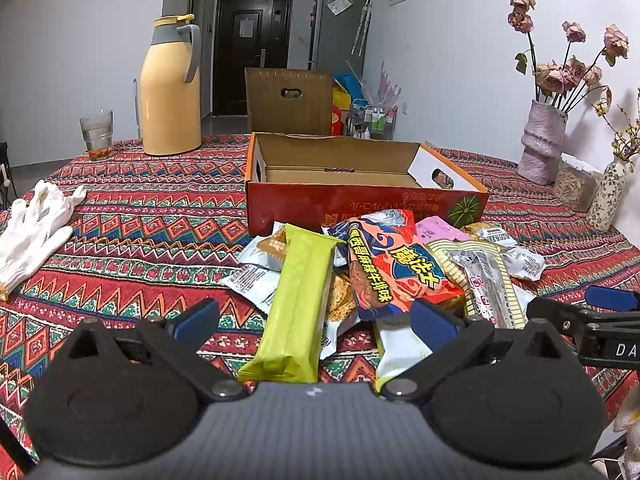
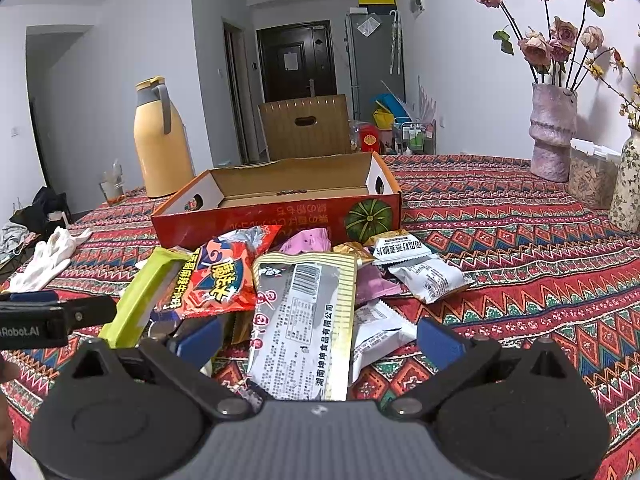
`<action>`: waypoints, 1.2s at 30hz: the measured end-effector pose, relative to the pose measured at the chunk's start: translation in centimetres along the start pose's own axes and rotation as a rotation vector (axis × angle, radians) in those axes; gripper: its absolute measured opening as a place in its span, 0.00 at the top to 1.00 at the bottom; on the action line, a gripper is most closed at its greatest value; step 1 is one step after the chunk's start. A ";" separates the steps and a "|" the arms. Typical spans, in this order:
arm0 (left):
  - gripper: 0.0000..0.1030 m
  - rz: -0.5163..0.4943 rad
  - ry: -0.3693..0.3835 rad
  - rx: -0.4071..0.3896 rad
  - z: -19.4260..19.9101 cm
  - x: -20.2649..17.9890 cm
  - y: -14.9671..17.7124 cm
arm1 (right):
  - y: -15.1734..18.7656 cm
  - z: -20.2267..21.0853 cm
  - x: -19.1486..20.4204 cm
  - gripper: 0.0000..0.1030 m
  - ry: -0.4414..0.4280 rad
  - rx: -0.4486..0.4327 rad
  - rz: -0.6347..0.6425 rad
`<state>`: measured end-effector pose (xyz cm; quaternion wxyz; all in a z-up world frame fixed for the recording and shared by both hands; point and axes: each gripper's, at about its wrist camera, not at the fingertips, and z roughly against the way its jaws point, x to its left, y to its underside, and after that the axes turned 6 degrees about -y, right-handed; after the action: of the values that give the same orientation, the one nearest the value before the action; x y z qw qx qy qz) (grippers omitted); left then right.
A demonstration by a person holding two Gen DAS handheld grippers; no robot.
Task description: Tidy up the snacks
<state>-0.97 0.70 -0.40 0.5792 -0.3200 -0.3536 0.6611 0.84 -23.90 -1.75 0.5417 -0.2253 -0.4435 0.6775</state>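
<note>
Green bar (image 1: 298, 304): long axis runs away from the left camera toward the box, near end between the left fingers, far end lying on the other packets.
Silver packet (image 2: 304, 320): long axis also points toward the box, barcode end farthest away; its near end lies between the right fingers.
Red packet (image 1: 394, 264): lies tilted on top of the heap between the green bar and the silver packet.
Snack heap: small white and pink packets spread just in front of the box's red front wall, some touching it.
Box (image 1: 360, 200): open top, long side facing the cameras, inside shows bare cardboard.
Left hand-held gripper (image 1: 316, 318): spread wide over the green bar, gripping nothing.
Right hand-held gripper (image 2: 318, 338): spread wide over the silver packet, gripping nothing.
Surface (image 1: 152, 216): patterned cloth; open room left of the heap up to the white gloves (image 1: 34, 230), and right of it toward the 2 vases.
Far edge: yellow thermos (image 1: 170, 88) and glass (image 1: 97, 134) stand well apart from the box.
</note>
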 end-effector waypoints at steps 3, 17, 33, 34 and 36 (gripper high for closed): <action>0.00 0.000 0.000 0.000 0.0 0.0 0.1 | 0.0 0.0 0.0 0.00 0.000 0.000 -0.001; 0.00 0.003 0.001 -0.001 0.1 0.0 0.1 | 0.0 0.0 -0.1 0.00 0.000 0.000 0.000; 0.00 0.010 0.006 0.000 0.3 0.1 0.2 | 0.0 0.0 -0.1 0.00 0.000 0.000 0.001; 0.00 0.011 0.006 0.001 0.2 0.1 0.1 | 0.0 0.0 -0.1 0.00 0.000 0.000 0.000; 0.00 0.013 0.008 0.002 0.2 0.1 0.1 | 0.0 0.0 -0.1 0.00 0.001 0.001 -0.001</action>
<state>-1.21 0.80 -0.37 0.5768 -0.3244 -0.3485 0.6638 0.88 -23.98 -1.78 0.5426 -0.2251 -0.4430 0.6773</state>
